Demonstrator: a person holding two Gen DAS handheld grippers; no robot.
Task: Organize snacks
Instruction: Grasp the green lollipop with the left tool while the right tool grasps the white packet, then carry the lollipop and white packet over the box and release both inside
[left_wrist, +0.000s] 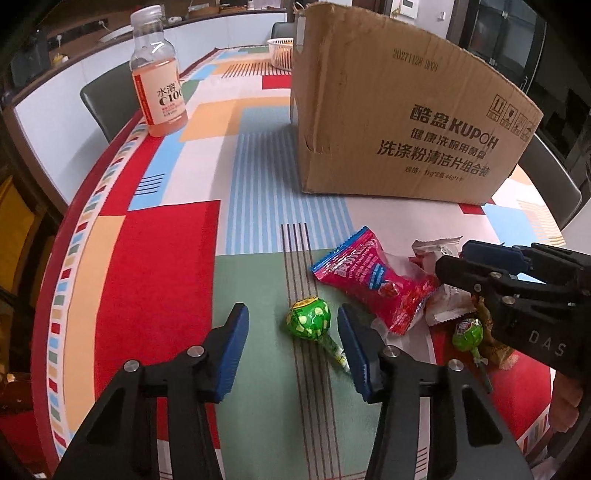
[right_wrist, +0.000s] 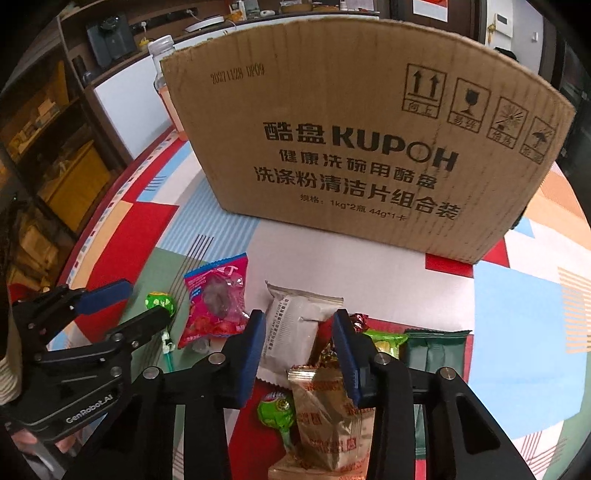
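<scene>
A green lollipop (left_wrist: 309, 317) lies on the table between the blue pads of my open left gripper (left_wrist: 291, 334), untouched. A pink candy bag (left_wrist: 376, 284) lies just right of it. My right gripper (right_wrist: 299, 345) is open over a pile of snacks: a white packet (right_wrist: 291, 332) between its pads, a tan packet (right_wrist: 328, 417) below, a second green lollipop (right_wrist: 275, 408), a dark green packet (right_wrist: 432, 350). The pink bag (right_wrist: 218, 306) also shows in the right wrist view. The cardboard box (left_wrist: 399, 110) stands behind the snacks.
A bottle of pink drink (left_wrist: 157, 74) stands at the table's far left edge. A white basket (left_wrist: 282, 51) sits behind the box. Dark chairs (left_wrist: 107, 99) stand around the table. The right gripper shows in the left wrist view (left_wrist: 517, 288).
</scene>
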